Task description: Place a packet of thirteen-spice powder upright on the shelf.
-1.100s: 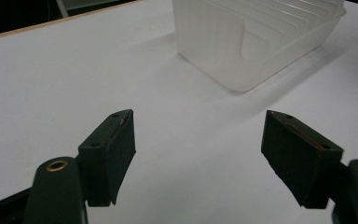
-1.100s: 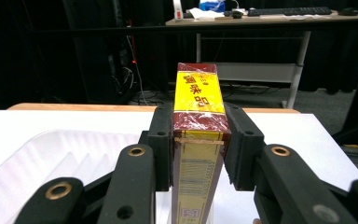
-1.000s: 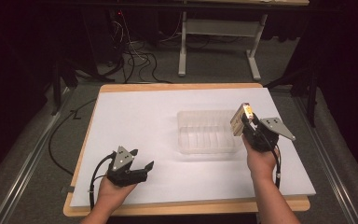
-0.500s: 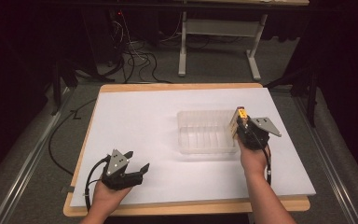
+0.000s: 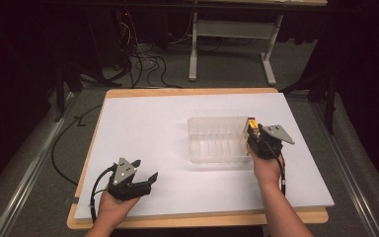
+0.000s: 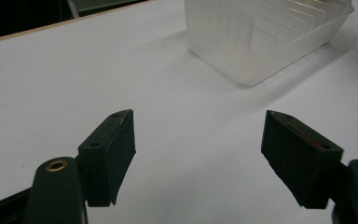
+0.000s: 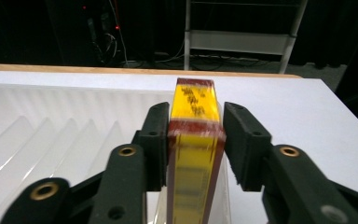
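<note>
**High view: yellow box stands in the clear rack's end slot**

High view sets the clear plastic rack (image 5: 218, 139) just right of the white table's (image 5: 143, 128) centre. The right gripper (image 5: 252, 134) sits at the rack's 3 o'clock end, with the yellow box (image 5: 251, 123) upright between its jaws. In the right gripper view the box (image 7: 195, 140) touches the left jaw, a thin gap shows at the right jaw, and the jaws have just been opening. The left gripper (image 5: 144, 177), at the rack's 7 o'clock, well apart, stands spread over bare table, pinching nothing (image 6: 200, 158).
</note>
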The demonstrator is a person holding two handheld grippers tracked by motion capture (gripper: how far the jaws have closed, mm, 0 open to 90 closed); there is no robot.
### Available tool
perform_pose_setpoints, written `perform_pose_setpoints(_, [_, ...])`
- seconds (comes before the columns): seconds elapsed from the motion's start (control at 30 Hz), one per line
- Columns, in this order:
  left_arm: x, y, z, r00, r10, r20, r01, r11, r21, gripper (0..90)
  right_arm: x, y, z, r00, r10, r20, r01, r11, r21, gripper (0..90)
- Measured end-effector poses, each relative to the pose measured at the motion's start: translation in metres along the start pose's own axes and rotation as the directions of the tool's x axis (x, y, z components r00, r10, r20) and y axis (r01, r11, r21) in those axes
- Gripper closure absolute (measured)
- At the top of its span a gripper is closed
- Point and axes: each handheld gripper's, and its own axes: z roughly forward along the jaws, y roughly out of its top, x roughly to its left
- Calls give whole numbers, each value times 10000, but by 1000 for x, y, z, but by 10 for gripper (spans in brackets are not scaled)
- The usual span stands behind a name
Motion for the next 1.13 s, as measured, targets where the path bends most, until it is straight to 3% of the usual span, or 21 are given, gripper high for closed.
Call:
perform_pose_setpoints(0.13, [0,-1,2,10000,-80,33,80,10000,-1,265,-1,3,-8,9997,-61,-250,58,9999,-111,514])
perform_pose_setpoints(0.27, [-2,-2,7,9997,-141,205,138,9998,138,265,-5,5,-29,9951,-168,-972,109,9981,-610,399])
perform_pose_setpoints(0.37, [-3,-3,12,9995,-189,253,181,9994,285,265,-8,4,-50,9806,-418,-1913,244,9954,-922,327])
perform_pose_setpoints(0.53, [-7,-4,18,9995,-159,278,144,9985,527,264,-18,-9,-75,9323,-831,-3519,560,9947,-865,228])
perform_pose_setpoints(0.6, [-9,-3,19,9994,-150,324,133,9985,534,263,-25,-18,-81,9222,-886,-3763,666,9952,-711,176])
perform_pose_setpoints(0.73, [-12,-3,24,9993,-272,265,254,9976,643,259,-39,-45,-88,9224,-965,-3739,762,9947,-688,147])
perform_pose_setpoints(0.8, [-13,-3,26,9993,-318,203,303,9971,698,253,-45,-56,-85,9230,-748,-3776,634,9971,-426,145])
perform_pose_setpoints(0.93, [-15,-2,28,9995,-330,-6,330,9975,621,246,-47,-56,-83,9264,-768,-3686,700,9970,-318,144])
perform_pose_setpoints(1.13, [-13,-1,24,9994,-352,76,347,9979,554,245,-45,-57,-83,9273,-745,-3669,658,9972,-361,147])
